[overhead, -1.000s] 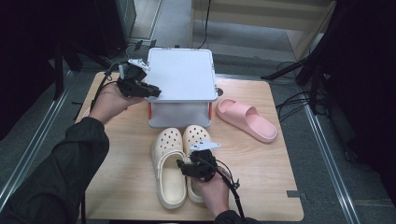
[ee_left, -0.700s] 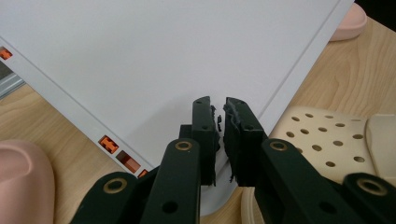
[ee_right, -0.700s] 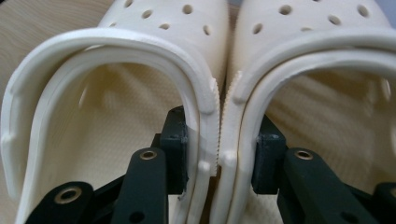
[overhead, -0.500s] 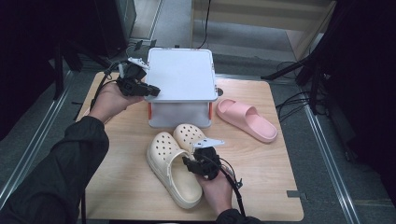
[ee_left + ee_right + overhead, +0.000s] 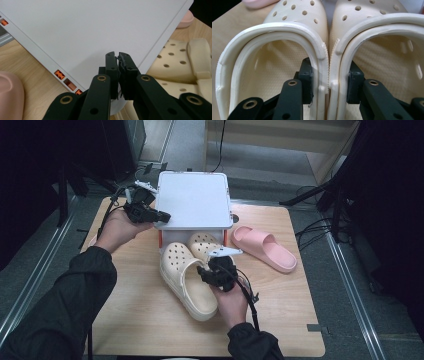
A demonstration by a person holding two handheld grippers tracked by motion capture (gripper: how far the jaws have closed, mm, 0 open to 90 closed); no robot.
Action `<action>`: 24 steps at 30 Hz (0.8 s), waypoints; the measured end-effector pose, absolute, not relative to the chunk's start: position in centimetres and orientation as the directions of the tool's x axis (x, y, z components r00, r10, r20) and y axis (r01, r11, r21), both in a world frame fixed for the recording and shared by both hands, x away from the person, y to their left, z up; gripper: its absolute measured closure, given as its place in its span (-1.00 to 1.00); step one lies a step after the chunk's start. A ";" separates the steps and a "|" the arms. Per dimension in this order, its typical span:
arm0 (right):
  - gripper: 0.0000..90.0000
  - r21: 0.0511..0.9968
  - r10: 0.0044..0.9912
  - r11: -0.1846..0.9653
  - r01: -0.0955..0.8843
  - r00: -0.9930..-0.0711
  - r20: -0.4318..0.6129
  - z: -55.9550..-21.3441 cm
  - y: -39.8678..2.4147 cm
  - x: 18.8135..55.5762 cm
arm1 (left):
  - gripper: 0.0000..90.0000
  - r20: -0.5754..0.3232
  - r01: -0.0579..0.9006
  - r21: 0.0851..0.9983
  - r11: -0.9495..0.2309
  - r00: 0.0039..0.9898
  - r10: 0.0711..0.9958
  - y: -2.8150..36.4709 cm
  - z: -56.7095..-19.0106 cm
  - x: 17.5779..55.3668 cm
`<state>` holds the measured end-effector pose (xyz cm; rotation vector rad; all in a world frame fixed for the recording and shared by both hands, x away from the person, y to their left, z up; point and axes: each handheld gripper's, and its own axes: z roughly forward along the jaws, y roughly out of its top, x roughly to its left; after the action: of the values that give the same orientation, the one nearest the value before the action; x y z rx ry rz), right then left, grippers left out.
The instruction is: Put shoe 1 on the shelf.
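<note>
Two cream clogs (image 5: 185, 280) (image 5: 274, 32) lie side by side with their toes at the open front of a white box (image 5: 192, 200). My right gripper (image 5: 212, 270) (image 5: 329, 67) is shut on their touching inner walls, one jaw inside each clog; its jaws closed within the last second. My left gripper (image 5: 160, 215) (image 5: 116, 53) rests over the box's white top panel (image 5: 87, 30) near its left front corner. Its jaws have just been closing and the pads now stand together, with nothing visible between them.
A pink slide (image 5: 262, 247) (image 5: 186, 20) lies on the wooden table (image 5: 145, 315) right of the box. In the left gripper view a second pink slide (image 5: 10, 95) sits left of the box. Orange clips (image 5: 60, 74) line the panel's edge. Cables and dark stands surround the table.
My right gripper closed on the clogs, then lifted and swung them so their toes now reach under the box's front. The left hand has stayed put.
</note>
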<state>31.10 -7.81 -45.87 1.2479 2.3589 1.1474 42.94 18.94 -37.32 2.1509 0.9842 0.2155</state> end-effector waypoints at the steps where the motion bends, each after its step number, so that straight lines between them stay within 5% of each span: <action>1: 0.46 0.735 0.781 0.331 0.591 -0.610 0.138 -45.8 -7.7 31.7 | 0.91 -0.145 0.582 0.692 -0.426 0.690 0.709 18.9 -37.3 42.9; 24: 0.45 0.746 0.846 0.267 0.611 -0.519 0.122 -47.4 -5.1 38.8 | 0.89 -0.127 0.577 0.672 -0.465 0.708 0.695 18.6 -37.0 43.1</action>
<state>38.76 -5.09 -47.42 1.3378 2.2412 1.1083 43.11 18.59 -36.99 2.1975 0.9633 0.2129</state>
